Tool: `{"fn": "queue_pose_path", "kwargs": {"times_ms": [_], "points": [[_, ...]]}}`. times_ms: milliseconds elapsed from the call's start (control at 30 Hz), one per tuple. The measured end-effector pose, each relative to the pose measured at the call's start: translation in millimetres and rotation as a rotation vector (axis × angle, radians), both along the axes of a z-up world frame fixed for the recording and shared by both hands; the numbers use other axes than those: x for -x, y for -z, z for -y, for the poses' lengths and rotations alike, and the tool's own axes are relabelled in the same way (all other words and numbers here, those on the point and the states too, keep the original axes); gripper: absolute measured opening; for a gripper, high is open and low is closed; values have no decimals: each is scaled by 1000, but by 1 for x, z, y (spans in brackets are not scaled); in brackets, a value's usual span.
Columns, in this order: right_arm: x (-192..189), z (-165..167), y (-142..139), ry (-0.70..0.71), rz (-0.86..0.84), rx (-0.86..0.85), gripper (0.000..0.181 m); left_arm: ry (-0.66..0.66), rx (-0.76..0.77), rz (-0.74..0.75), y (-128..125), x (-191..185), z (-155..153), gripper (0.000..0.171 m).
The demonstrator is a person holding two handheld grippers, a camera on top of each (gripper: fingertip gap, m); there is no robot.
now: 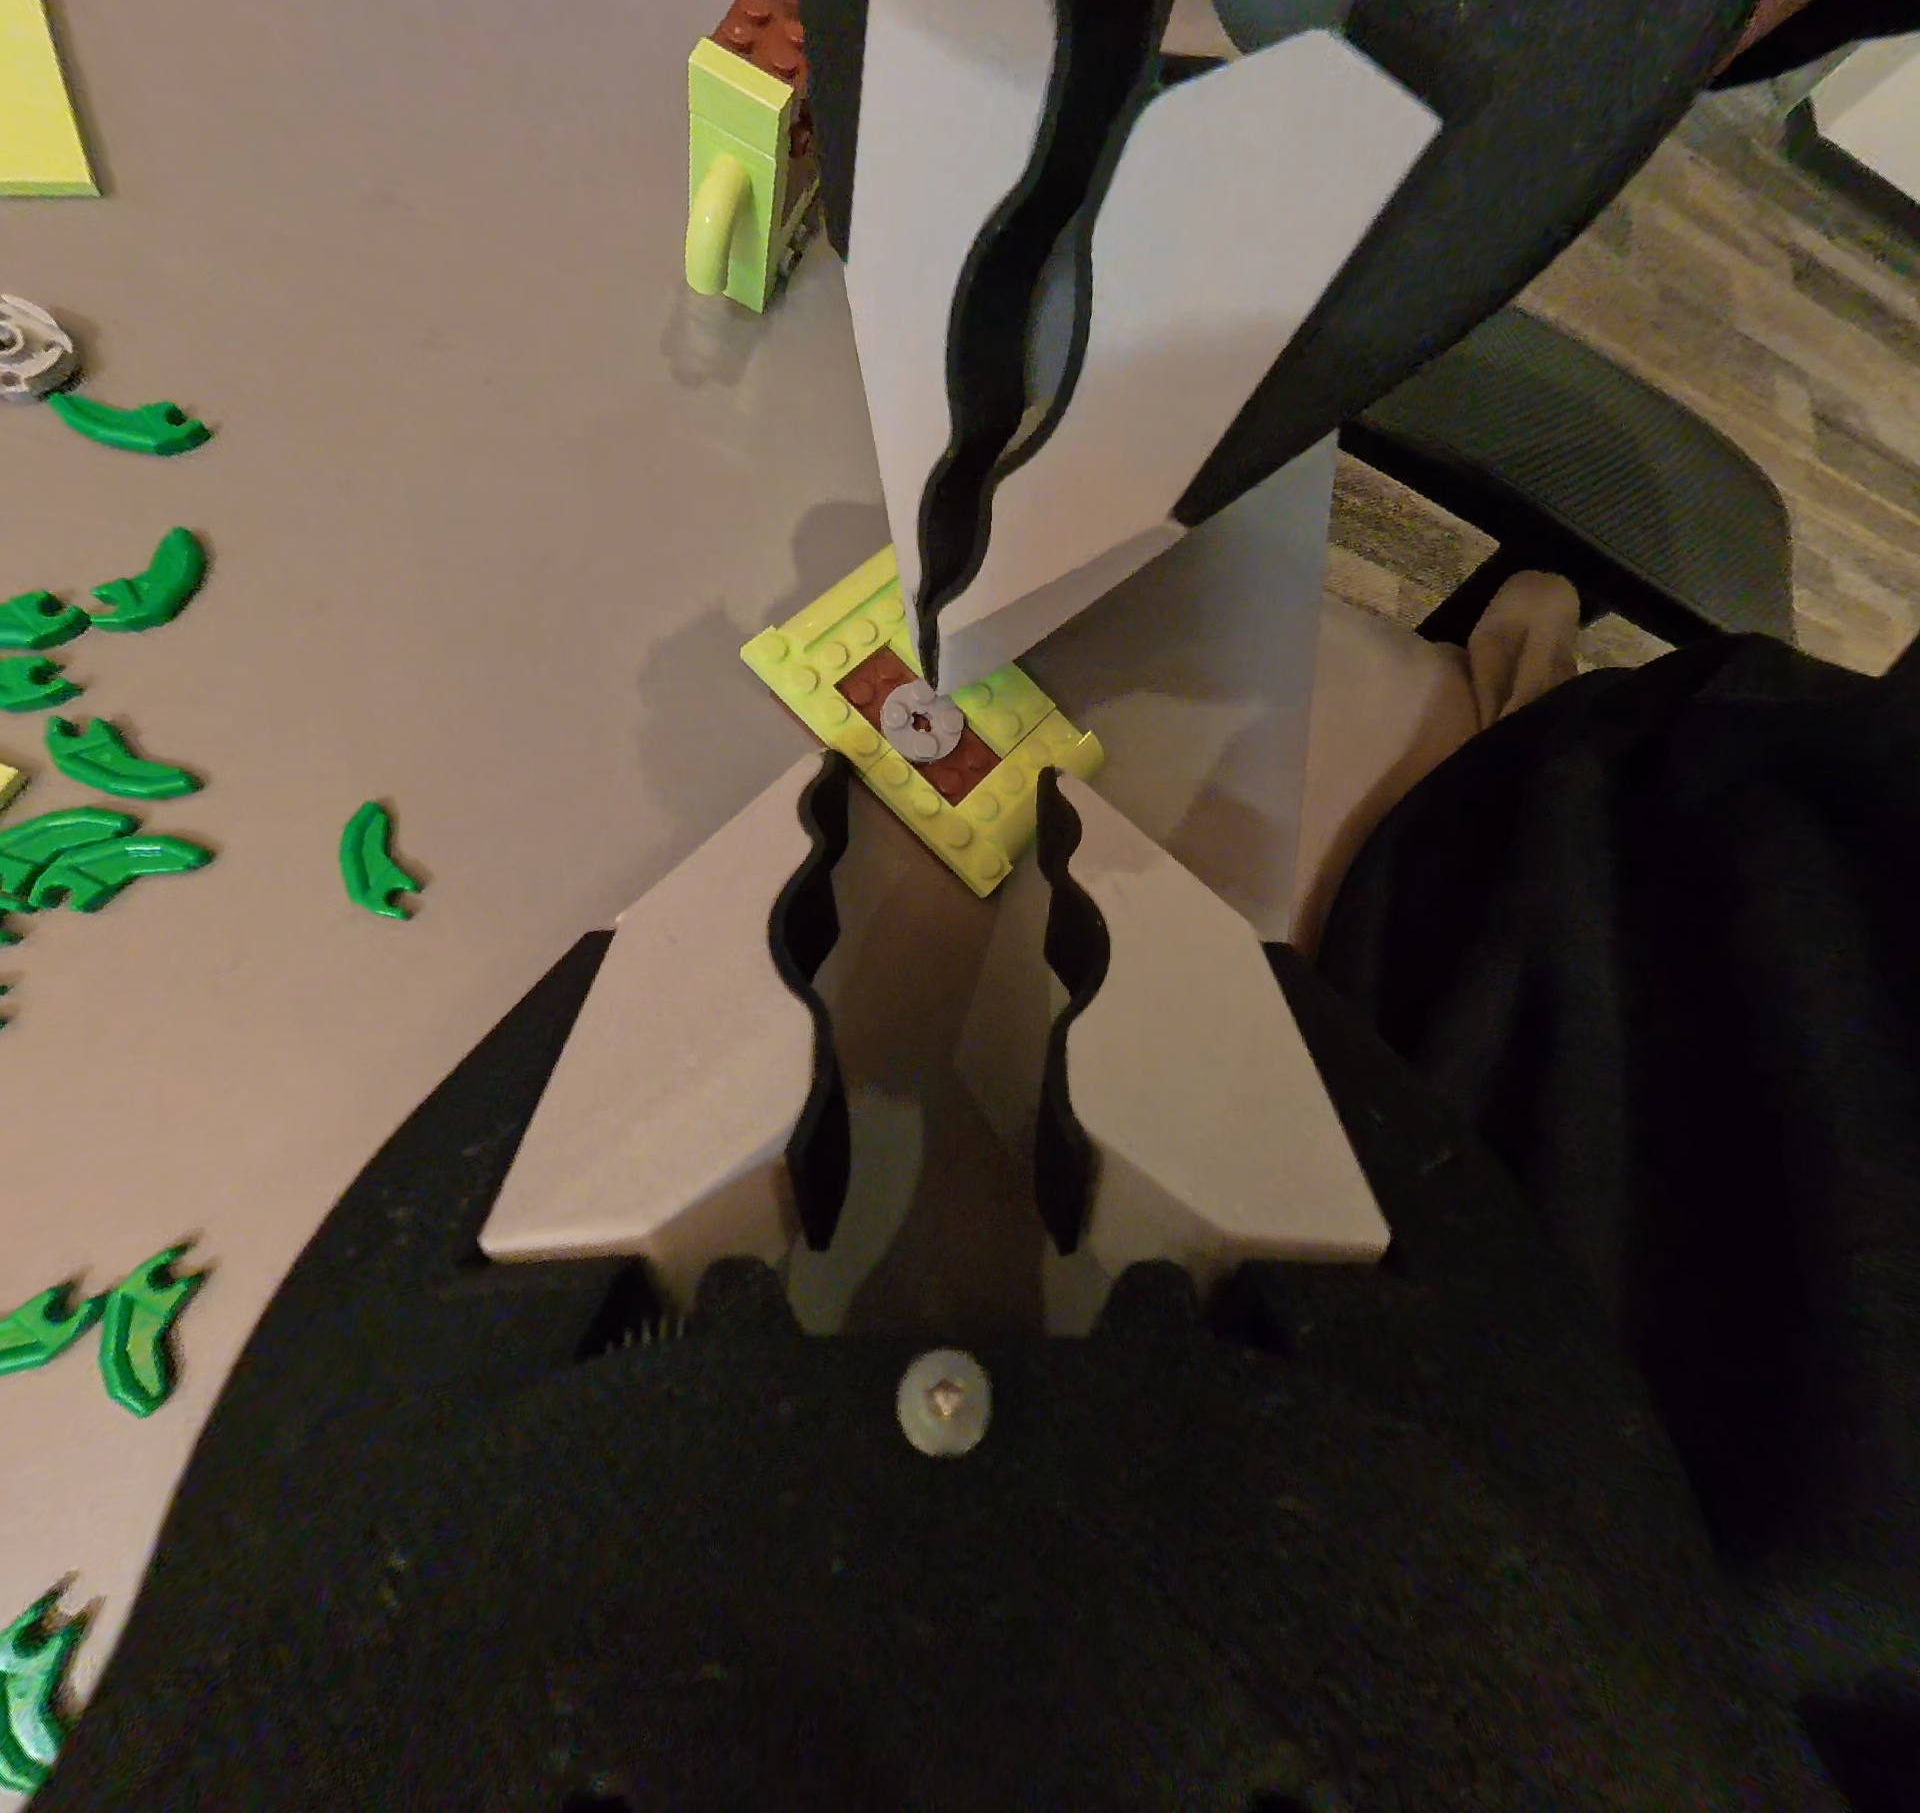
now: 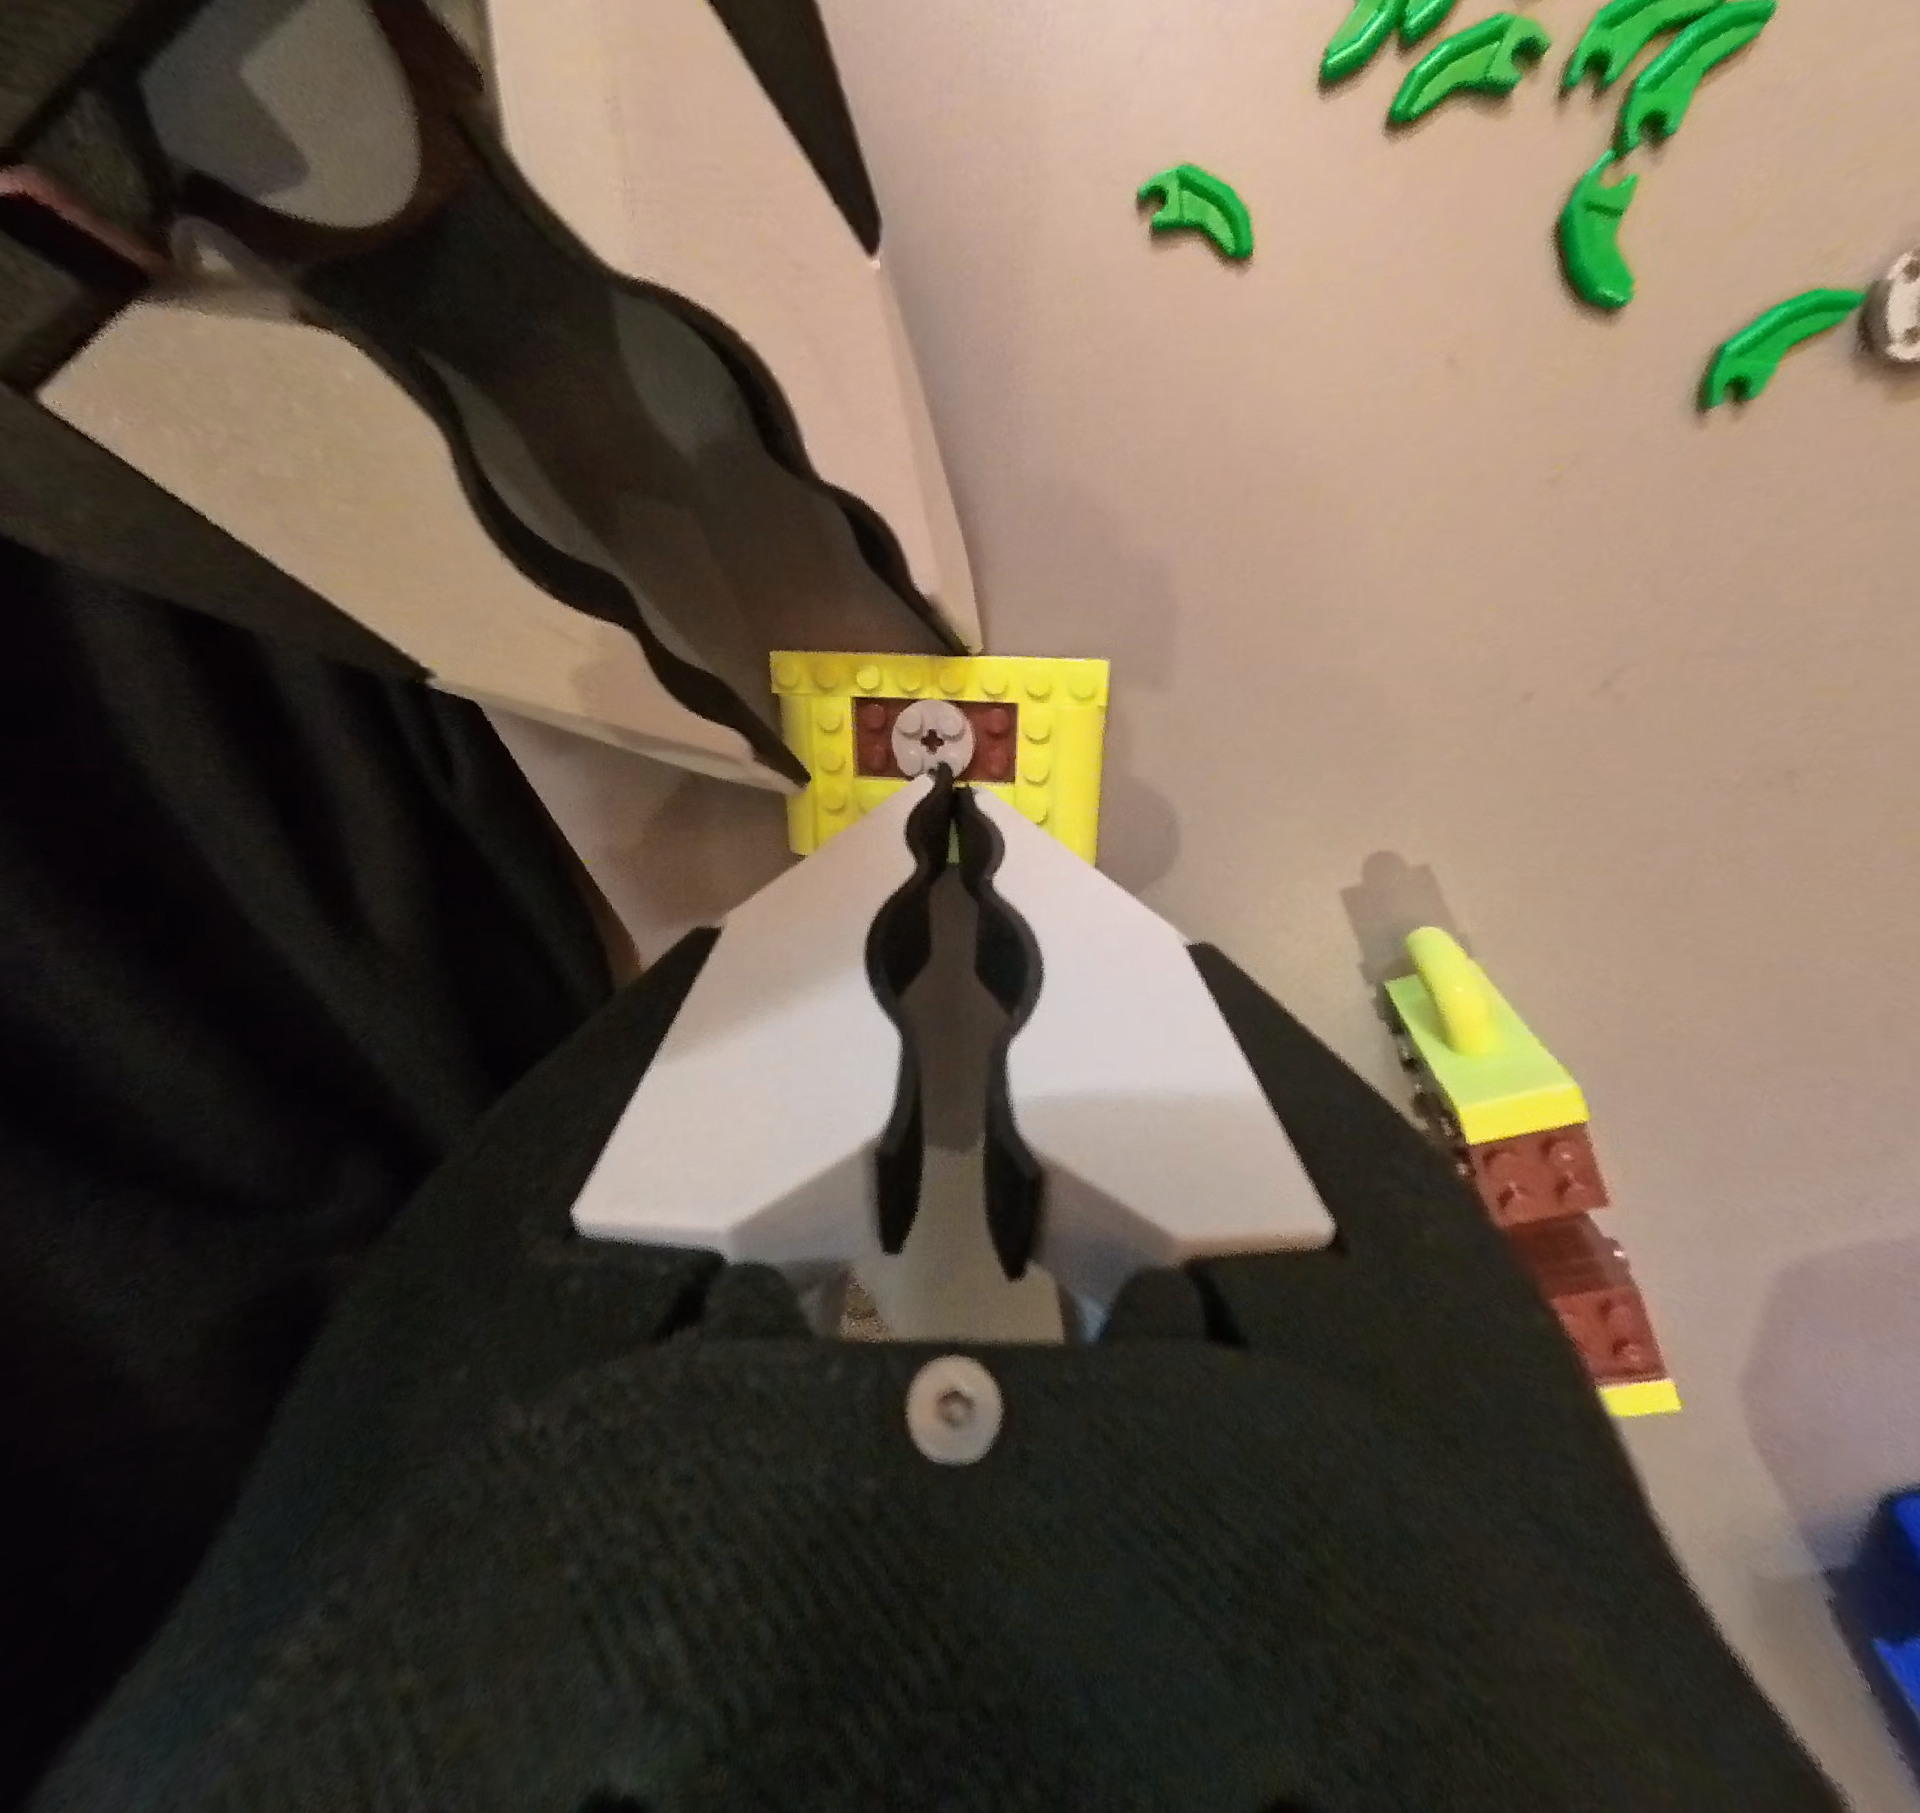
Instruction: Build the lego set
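Observation:
A lime frame plate (image 1: 935, 833) with a brown plate (image 1: 862, 688) in its middle lies on the grey table. A grey round plate (image 1: 921, 719) sits on the brown plate. My left gripper (image 1: 938, 781) is shut on the lime plate, one fingertip on each long side. My right gripper (image 2: 948, 792) is shut, and its joined tips touch the edge of the grey round plate (image 2: 928, 738) from above without holding it. The right gripper also shows in the left wrist view (image 1: 928, 672). The left gripper also shows in the right wrist view (image 2: 885, 711), at the lime plate (image 2: 1060, 755).
A lime and brown sub-build (image 1: 732, 163) lies behind the plate; it also shows in the right wrist view (image 2: 1496, 1067). Several green leaf pieces (image 1: 379, 864) and another grey round piece (image 1: 31, 350) lie to the left. The table edge and a person's dark clothing (image 1: 1610, 1036) are close on the right. Both grippers' tips are roughly 15 centimeters from the grey round piece (image 1: 31, 350).

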State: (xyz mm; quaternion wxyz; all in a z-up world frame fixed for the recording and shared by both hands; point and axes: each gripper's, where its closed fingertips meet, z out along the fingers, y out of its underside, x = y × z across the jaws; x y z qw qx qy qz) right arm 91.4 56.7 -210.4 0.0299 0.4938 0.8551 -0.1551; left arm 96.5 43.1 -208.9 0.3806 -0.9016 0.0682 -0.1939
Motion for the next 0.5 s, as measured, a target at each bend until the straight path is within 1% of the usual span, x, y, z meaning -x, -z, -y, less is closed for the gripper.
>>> {"fn": "queue_pose_path", "kwargs": {"times_ms": [133,200,300,333,400,500], "points": [[0,0,-1,-18,-63,9,0,-3,6,26,0,1,0,34],[2,1,-3,-32,-150,30,0,-12,10,48,-1,2,1,30],[3,3,-13,-9,-269,59,0,-11,16,72,-1,2,1,29],[3,0,-14,5,-284,50,0,-11,16,72,-1,2,1,29],[-2,-3,-7,17,-259,26,0,-11,16,68,-1,2,1,29],[-6,3,-2,19,-253,45,0,-11,15,64,-1,2,1,29]]}}
